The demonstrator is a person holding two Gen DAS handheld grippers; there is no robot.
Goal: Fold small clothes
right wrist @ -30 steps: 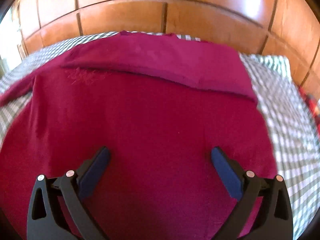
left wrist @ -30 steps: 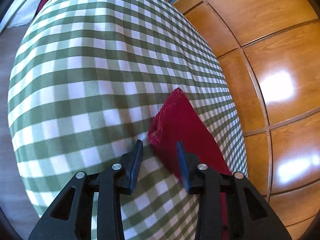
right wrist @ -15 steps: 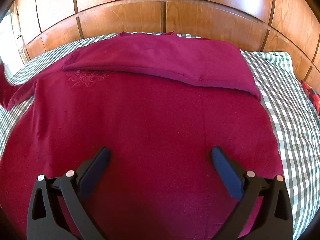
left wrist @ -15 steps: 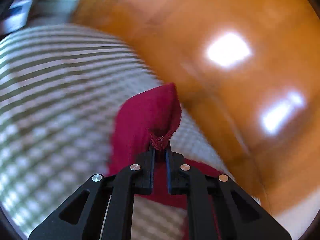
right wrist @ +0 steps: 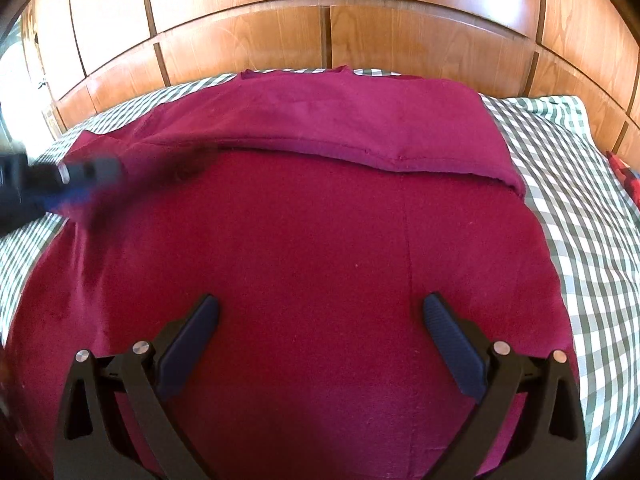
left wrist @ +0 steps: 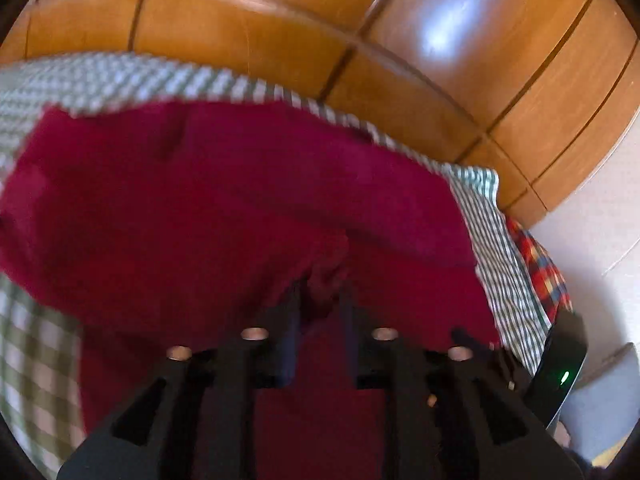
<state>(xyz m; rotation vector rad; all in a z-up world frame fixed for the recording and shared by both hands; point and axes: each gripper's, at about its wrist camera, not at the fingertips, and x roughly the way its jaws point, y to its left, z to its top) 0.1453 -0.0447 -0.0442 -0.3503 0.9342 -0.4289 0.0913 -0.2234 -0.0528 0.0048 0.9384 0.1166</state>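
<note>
Crimson garment (right wrist: 320, 240) lies spread across the green-checked bed cover (right wrist: 580, 200), its far part folded over in a band near the wooden headboard (right wrist: 320, 20). Left gripper (left wrist: 320, 300) has a bunch of the garment's cloth between its jaws, which are opening. Right gripper (right wrist: 320, 320) hangs over the garment's near part, jaws spread wide with nothing gripped between them.
</note>
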